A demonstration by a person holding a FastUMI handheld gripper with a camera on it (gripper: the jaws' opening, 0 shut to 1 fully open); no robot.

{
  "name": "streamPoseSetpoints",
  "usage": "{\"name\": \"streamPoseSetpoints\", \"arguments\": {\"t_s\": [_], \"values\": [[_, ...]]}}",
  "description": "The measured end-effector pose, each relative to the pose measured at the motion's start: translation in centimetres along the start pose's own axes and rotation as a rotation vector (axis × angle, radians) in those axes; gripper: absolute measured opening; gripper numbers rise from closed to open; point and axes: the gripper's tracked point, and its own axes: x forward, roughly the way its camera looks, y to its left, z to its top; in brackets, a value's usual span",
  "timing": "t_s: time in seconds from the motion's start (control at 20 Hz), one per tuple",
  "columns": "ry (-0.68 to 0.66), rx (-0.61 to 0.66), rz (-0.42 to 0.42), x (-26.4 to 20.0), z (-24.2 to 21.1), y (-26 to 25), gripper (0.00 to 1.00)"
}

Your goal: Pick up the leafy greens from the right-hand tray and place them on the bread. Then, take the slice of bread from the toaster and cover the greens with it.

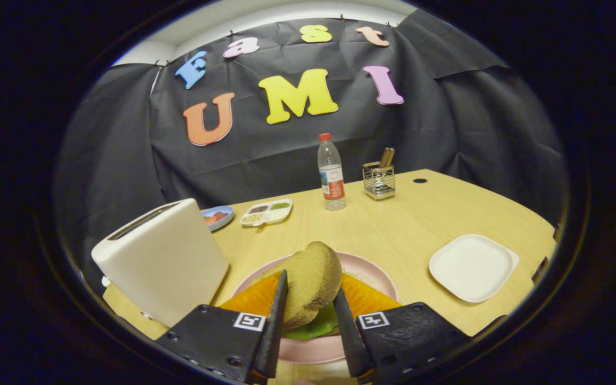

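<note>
Over the pink plate (377,278), the gripper (310,326) grips the bread slice (308,283) between both fingers just above the leafy greens (316,327), so only lowering and release seem left.

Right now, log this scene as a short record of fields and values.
gripper: gripper shut on the bread slice, a finger on each side
held item: bread slice tilted, above the pink plate
on plate: leafy greens under the slice, orange pieces to both sides
toaster: white, beside the plate, slot on top
white tray: on the far side of the plate from the toaster, bare
far table: water bottle, wire holder, divided dish, blue dish
</note>
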Motion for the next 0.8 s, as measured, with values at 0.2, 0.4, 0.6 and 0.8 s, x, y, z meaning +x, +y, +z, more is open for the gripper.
{"name": "streamPoseSetpoints", "arguments": {"t_s": [0.2, 0.4, 0.6, 0.8], "values": [[-0.011, 0.004, -0.027, -0.4, 0.4, -2.1, 0.66], [-0.064, 0.000, -0.036, -1.5, 2.2, -3.5, 0.85], [-0.178, -0.091, -0.028, -3.9, 5.4, -5.3, 0.96], [-0.296, -0.177, -0.001, -7.8, 10.0, -7.8, 0.96]]}}
